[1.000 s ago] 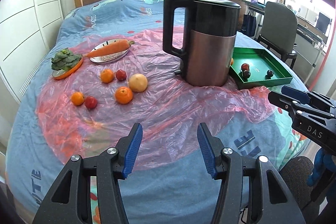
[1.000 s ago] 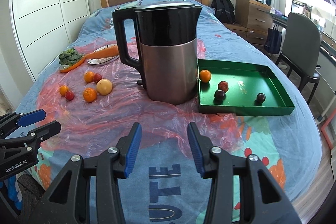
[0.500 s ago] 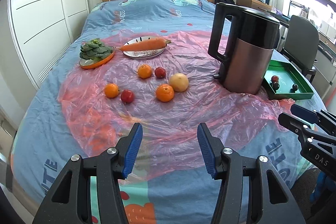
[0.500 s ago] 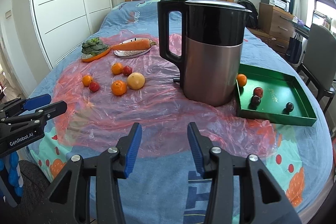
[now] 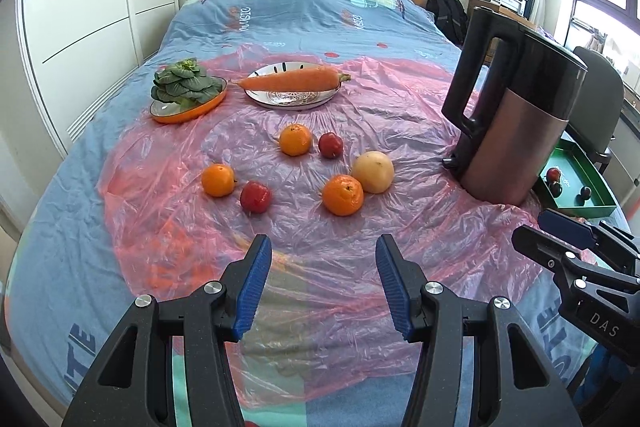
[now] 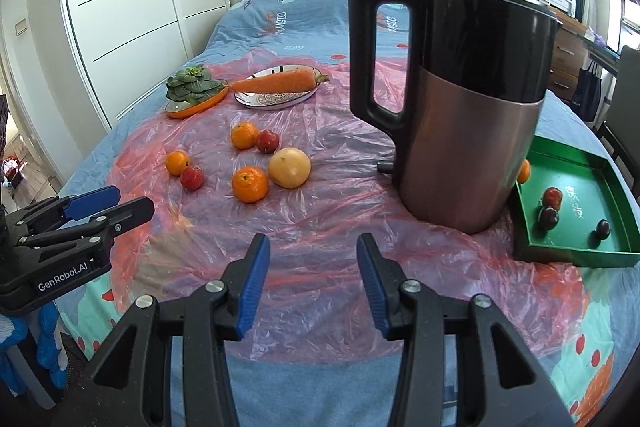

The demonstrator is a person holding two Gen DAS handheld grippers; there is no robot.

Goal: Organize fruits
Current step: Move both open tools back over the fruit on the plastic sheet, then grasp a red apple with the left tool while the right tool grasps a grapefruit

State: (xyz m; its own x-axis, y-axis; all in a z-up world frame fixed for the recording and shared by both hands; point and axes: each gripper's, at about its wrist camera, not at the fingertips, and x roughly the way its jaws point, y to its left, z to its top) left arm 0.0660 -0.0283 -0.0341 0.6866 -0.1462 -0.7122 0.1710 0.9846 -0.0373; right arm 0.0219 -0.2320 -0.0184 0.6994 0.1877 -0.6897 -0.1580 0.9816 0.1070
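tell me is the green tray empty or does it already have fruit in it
Not empty. The green tray holds a red fruit, two dark ones, and an orange half hidden behind the kettle.

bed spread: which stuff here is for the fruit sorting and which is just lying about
For the job: three oranges, two red fruits, the yellow fruit, the green tray with fruit already in it.

Lying about: kettle, carrot on its plate, greens in the orange dish.

Left gripper, black moulded frame, ribbed blue pads, silver screw heads, white "GenRobot.AI" lettering at 9 o'clock in right wrist view, right gripper, matching construction, white "DAS" lettering, blue glove at 8 o'clock
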